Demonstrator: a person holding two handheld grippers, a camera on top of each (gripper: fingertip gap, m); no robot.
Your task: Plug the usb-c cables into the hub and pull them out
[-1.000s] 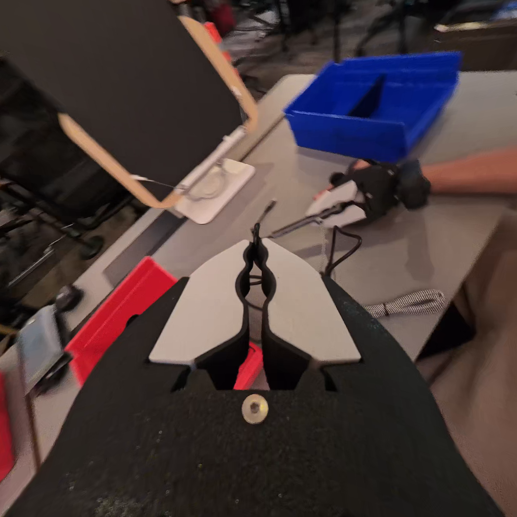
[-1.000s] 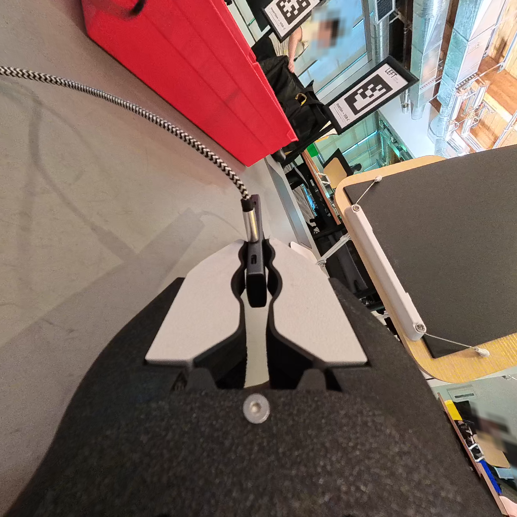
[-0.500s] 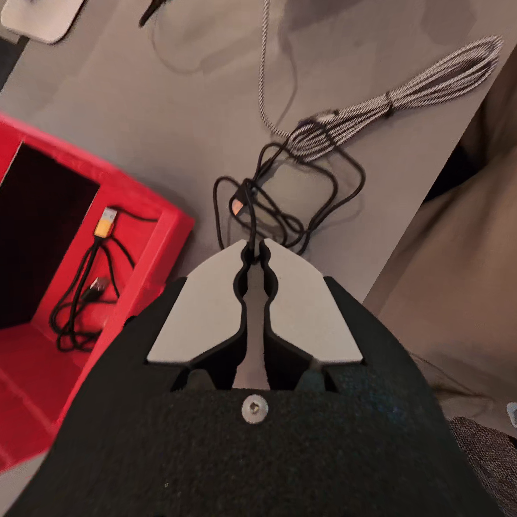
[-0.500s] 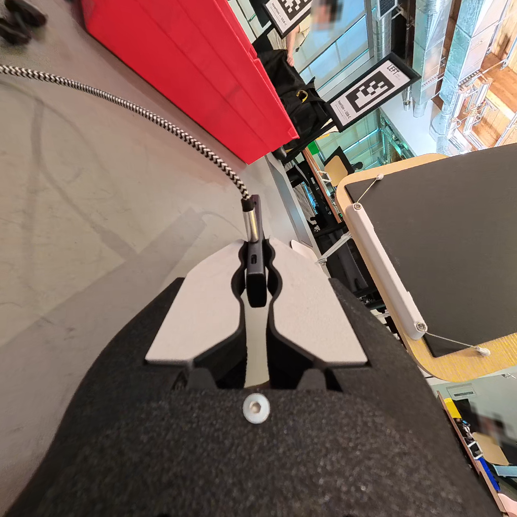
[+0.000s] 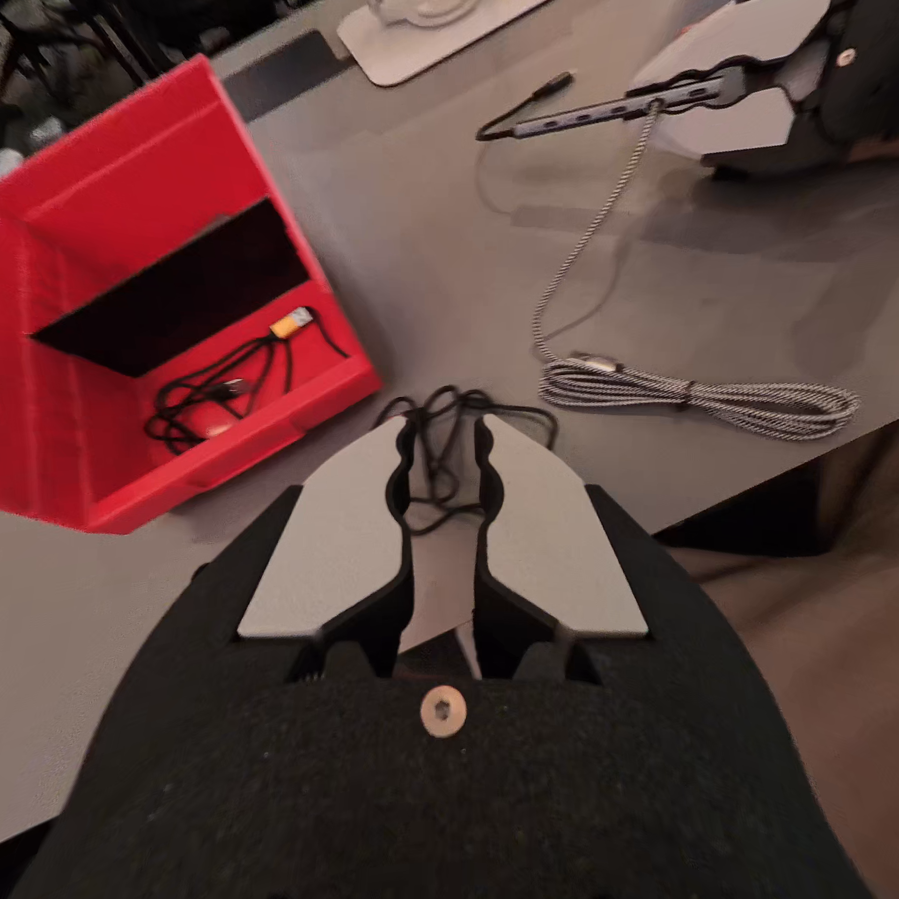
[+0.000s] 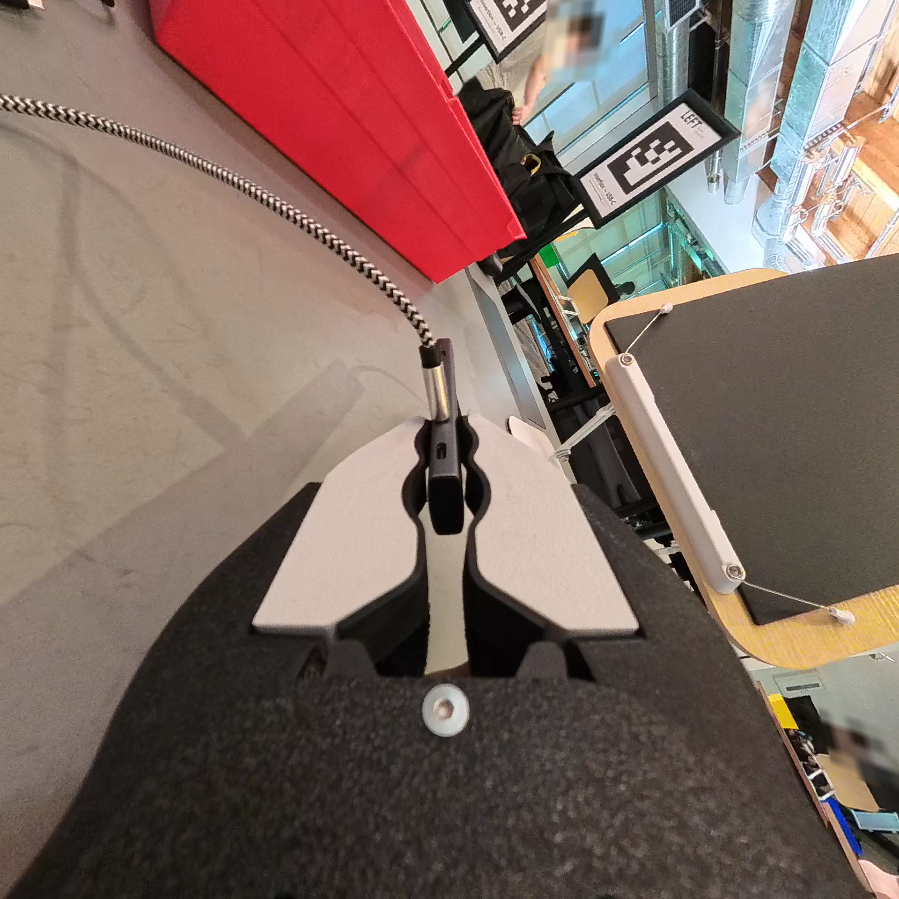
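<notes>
My left gripper [image 5: 442, 425] is open and empty, just above a tangle of thin black cable [image 5: 440, 404] that lies on the grey table [image 5: 413, 219]. My right gripper [image 6: 443, 423] is shut on the end of the slim grey hub [image 6: 443, 486]. It also shows in the left wrist view [image 5: 681, 97], holding the hub [image 5: 574, 116] level above the table. A black-and-white braided cable [image 6: 219, 170] has its silver plug [image 6: 438, 394] seated in the hub's side. Its coiled bundle [image 5: 705, 404] lies near the table's front edge.
A red bin [image 5: 146, 292] at the left holds another black cable with an orange connector [image 5: 287, 326]. A white pad [image 5: 428, 44] lies at the back. A tilted black board with a wooden rim [image 6: 778, 438] stands beyond the red bin [image 6: 340, 121]. The left gripper's tips are roughly 25 centimeters from the right gripper's.
My left gripper was shut on the black cable; it has opened, let it go and drawn back. My right gripper still holds the hub in the same place.
</notes>
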